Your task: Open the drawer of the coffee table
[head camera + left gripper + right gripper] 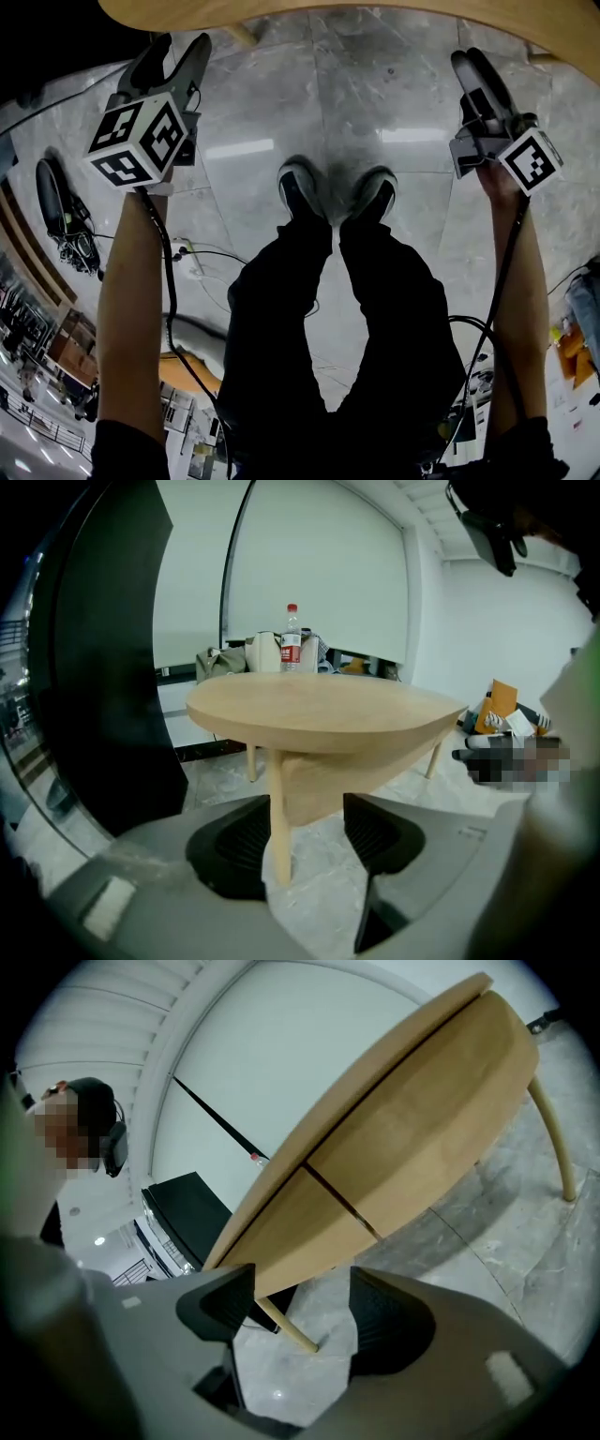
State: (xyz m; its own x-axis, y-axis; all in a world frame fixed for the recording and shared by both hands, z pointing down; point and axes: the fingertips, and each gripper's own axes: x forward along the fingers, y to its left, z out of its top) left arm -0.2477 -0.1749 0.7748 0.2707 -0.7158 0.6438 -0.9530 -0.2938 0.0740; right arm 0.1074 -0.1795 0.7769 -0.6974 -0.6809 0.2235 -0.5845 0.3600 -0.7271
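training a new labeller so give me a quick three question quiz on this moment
1. Fill in: the drawer of the coffee table is ___ (open or closed).
2. True or false: the left gripper is shut on the drawer.
3. Pick one. The right gripper is: A open and empty, B shut on the drawer, C shut with nothing in it.

Key: 1 closed, its front sits flush under the tabletop. 2 false, its jaws stand apart, short of the table. 3 A.
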